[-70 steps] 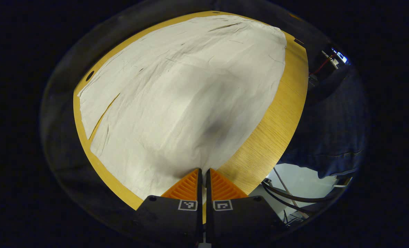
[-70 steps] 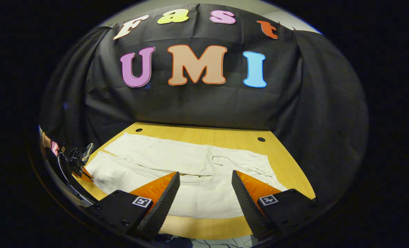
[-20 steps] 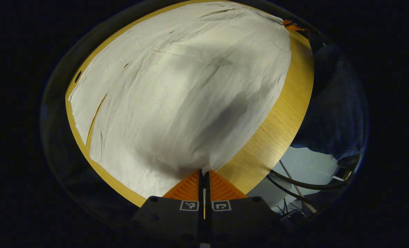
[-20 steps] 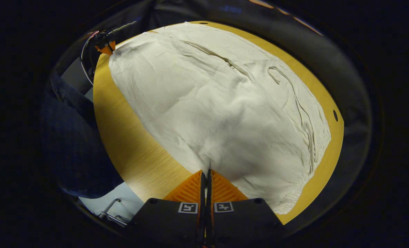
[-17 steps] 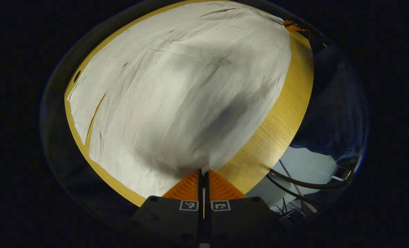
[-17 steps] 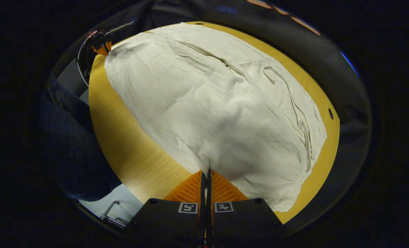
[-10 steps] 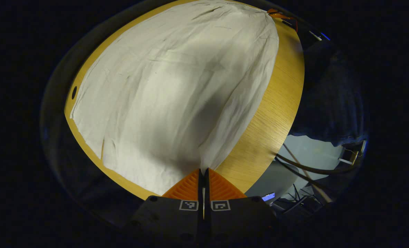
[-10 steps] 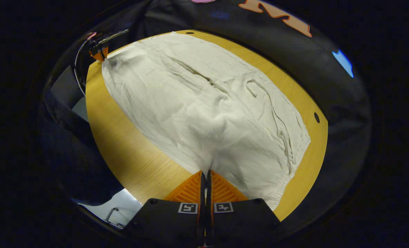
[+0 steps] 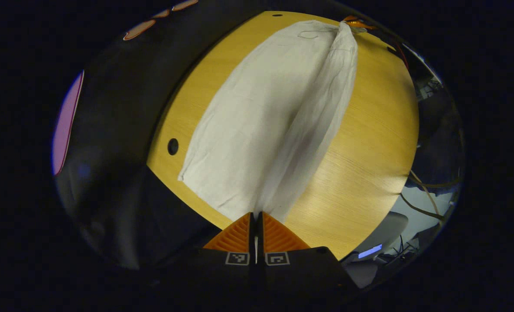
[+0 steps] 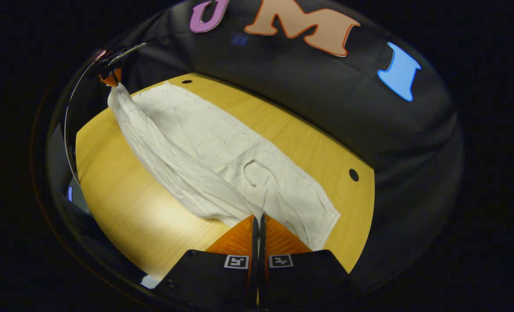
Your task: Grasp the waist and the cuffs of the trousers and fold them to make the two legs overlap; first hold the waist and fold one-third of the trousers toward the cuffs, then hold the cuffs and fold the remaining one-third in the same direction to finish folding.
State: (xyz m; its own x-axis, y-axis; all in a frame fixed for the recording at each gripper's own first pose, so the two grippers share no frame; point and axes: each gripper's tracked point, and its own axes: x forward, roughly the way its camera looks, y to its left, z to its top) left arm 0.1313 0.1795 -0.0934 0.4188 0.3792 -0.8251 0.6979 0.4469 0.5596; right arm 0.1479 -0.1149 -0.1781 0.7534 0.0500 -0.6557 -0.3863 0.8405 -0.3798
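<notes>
White trousers (image 9: 244, 130) lie lengthwise on the wooden table (image 9: 369, 143). My left gripper (image 9: 255, 215) is shut on the near leg's cuff. In the right gripper view, my right gripper (image 10: 259, 218) is shut on the waist edge of the trousers (image 10: 213, 143). The near leg (image 10: 166, 169) hangs taut between the two grippers, raised above the table (image 10: 122, 203) and standing over the far leg, which stays flat. A drawstring loop (image 10: 250, 170) lies on the waist. The right gripper (image 9: 353, 21) shows at the far end of the left gripper view, the left gripper (image 10: 109, 79) at the far end of the right gripper view.
The black cloth wall (image 10: 283, 95) runs along the far side of the table. Round holes (image 9: 172, 146) (image 10: 353, 174) sit near the table's far corners. Cables (image 9: 421, 203) hang off the near edge.
The right gripper, open 3.5 s ago, has shut on the waist. Both grippers have since lifted the near leg off the table and carried it toward the far leg.
</notes>
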